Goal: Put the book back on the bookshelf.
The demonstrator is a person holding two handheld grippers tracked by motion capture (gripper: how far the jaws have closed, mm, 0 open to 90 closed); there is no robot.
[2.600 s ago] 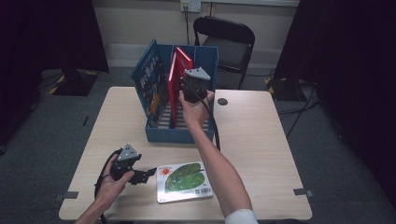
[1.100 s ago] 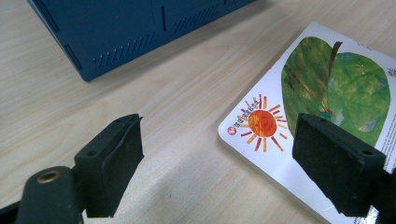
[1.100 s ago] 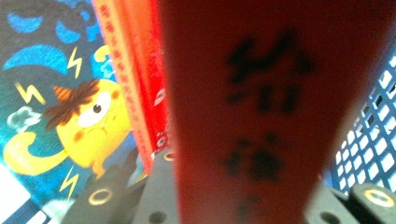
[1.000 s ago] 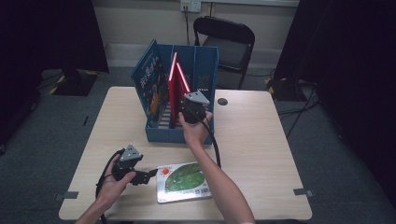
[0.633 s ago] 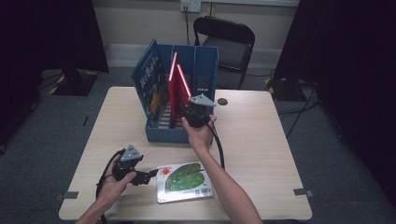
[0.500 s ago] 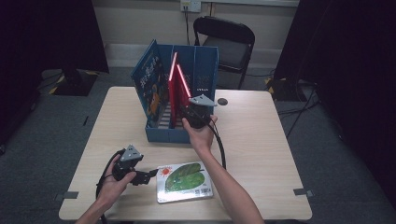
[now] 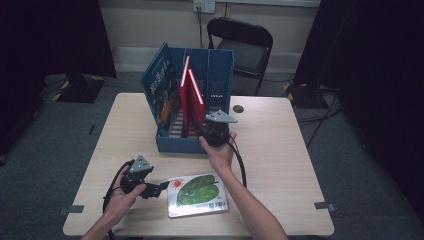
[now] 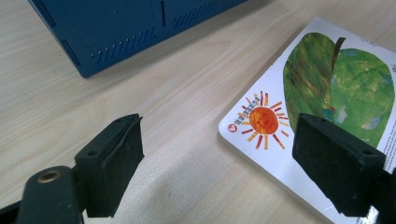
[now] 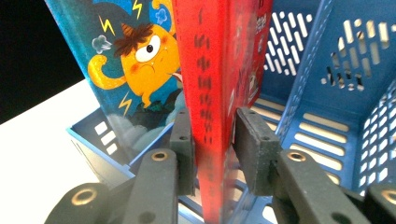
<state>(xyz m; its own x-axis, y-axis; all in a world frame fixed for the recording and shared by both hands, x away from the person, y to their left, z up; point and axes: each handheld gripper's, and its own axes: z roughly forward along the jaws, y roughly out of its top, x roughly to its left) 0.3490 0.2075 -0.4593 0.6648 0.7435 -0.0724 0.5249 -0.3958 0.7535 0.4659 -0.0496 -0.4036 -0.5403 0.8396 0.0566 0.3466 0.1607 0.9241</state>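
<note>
Left claw (image 8: 215,158) spread, hovers low over worktop (image 7: 280,150) beside leaf-cover book (image 7: 196,194); sun logo on its cover, writing too small to read.

Right claw (image 9: 212,140), jaws just opening slightly, straddles spine of red book (image 9: 219,84) upright in blue rack (image 7: 220,80). Judgement: release fully, back straight out, don't tip book. Spine lettering blurred.
</note>
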